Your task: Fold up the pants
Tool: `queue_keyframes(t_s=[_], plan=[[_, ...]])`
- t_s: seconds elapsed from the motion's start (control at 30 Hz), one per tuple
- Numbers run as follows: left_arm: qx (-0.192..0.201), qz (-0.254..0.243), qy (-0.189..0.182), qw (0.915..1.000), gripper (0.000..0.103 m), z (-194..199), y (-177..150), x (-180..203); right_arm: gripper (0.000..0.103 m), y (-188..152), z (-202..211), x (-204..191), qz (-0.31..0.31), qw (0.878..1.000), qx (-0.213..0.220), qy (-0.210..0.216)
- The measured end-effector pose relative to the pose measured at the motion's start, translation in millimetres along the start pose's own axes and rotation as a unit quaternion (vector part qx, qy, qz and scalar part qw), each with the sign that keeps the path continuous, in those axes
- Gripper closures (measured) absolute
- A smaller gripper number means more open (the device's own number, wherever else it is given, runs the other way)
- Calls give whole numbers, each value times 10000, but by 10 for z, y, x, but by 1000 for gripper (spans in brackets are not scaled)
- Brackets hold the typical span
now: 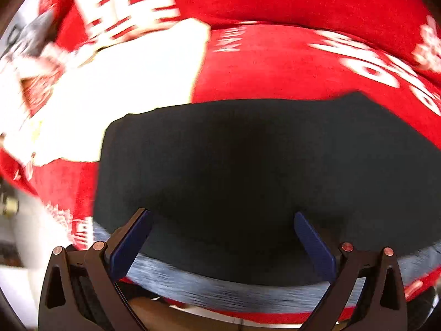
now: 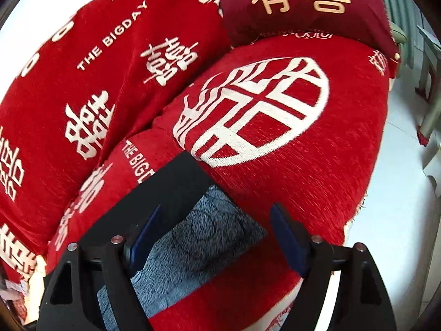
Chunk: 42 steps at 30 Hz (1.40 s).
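Left wrist view: black pants (image 1: 248, 171) fill the centre and lower half of the frame, lying flat on a red sofa cover (image 1: 289, 63) with white lettering. A grey fleecy inner layer (image 1: 234, 289) shows as a band along the near edge, bottom of frame. Left gripper (image 1: 220, 220) points steeply down over the fabric, blue fingers (image 1: 132, 245) spread wide, nothing pinched between them. A white patch sits on the cover at upper left; picture blurred there.

Right wrist view: right gripper (image 2: 217, 212) spread wide, released; blue fingers (image 2: 288, 241) stand apart over the cloth, not pressing it. Pants (image 2: 176, 179) lie at lower left of centre, black outer side up, the grey fleecy lining (image 2: 193, 237) exposed between the fingers. Red cover (image 2: 317, 171) runs beneath, a large white round emblem at centre. Dark red cushion (image 2: 297, 8) with gold characters at top right. Pale floor (image 2: 399, 207) along the right edge.
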<state>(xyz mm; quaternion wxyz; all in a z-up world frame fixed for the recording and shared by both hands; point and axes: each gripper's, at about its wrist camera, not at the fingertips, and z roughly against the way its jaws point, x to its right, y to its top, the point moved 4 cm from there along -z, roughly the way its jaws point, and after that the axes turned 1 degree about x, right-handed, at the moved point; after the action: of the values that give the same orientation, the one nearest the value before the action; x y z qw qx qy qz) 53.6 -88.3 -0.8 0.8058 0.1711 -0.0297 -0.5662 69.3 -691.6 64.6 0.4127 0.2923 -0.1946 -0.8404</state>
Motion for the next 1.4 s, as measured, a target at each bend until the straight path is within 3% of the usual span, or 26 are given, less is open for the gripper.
queue_keyframes(t_s=[0.03,0.1,0.2,0.3,0.33,0.4,0.5,0.63,0.8,0.9,1.03,1.13,1.23,1.3,1.4], plan=[[9,-321,-237,9992,0,69,-39,303,20,-31,8,11,35,10000,-10,-65],[189,-1024,-363,9939,0,216,-143,840,20,-91,-4,72,10,9998,-87,-176],[533,-2181,-347,9739,0,392,-372,1668,20,-182,-26,203,-348,9990,-248,-129],[782,-2682,-43,9602,0,415,-467,2114,20,-295,-13,334,-638,9974,-327,-74],[879,-2695,104,9589,0,428,-449,2209,20,-331,-10,356,-679,9971,-346,-55],[743,-2605,-23,9626,0,412,-406,2243,20,-409,3,378,-750,9964,-387,1],[517,-2312,-178,9714,0,314,-327,2021,20,-476,-8,355,-711,9965,-426,51],[323,-1852,34,9822,0,218,-270,1471,20,-502,-75,302,-615,9965,-546,114],[163,-1436,273,9891,0,113,-219,934,20,-497,-134,214,-569,9958,-667,245],[193,-1218,457,9913,0,144,-236,634,20,-527,-156,110,-417,9958,-767,293],[436,-505,243,9975,0,231,-144,21,20,-583,-175,-79,-168,9958,-839,338],[248,193,363,9988,0,29,-120,-551,20,-635,-233,-177,-85,9947,-977,323],[5,959,40,9954,0,-141,-302,-1069,20,-669,-284,-259,-45,9937,-1068,333],[-20,1251,-213,9919,0,-212,-410,-1328,18,-657,-304,-259,-56,9940,-1047,299],[-136,1472,-113,9889,0,-292,-537,-1605,18,-628,-284,-235,-149,9934,-1120,188]])
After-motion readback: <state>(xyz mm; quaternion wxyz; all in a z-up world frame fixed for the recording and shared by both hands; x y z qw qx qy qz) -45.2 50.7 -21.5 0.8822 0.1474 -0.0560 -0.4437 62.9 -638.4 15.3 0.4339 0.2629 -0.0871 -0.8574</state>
